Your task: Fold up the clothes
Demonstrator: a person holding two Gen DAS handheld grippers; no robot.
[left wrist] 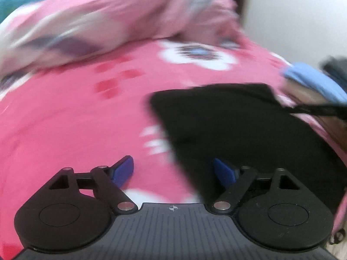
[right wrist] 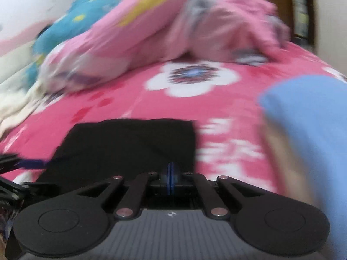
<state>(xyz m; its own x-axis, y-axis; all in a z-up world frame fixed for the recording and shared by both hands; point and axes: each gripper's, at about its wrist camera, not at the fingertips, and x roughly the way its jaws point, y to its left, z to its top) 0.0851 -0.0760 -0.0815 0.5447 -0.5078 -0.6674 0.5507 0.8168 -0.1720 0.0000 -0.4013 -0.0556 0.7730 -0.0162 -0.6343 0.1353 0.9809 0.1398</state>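
A black garment [left wrist: 249,130] lies flat on a pink flowered bedsheet [left wrist: 65,119]. My left gripper [left wrist: 173,170] hangs open just above the garment's left edge. One blue pad is over the sheet and the other over the black cloth, with nothing pinched between them. In the right wrist view my right gripper [right wrist: 171,173] is shut, its pads together low over the near part of the black garment [right wrist: 130,143]. The blur hides whether any cloth is caught in them. A blue fingertip [right wrist: 32,163] of the left gripper shows at the left edge.
A crumpled pink quilt [right wrist: 173,21] is heaped across the far side of the bed. A blue plush toy [right wrist: 71,21] lies at the back left. A person's blue sleeve [right wrist: 308,112] fills the right side. White cloth [right wrist: 13,106] hangs at the left edge.
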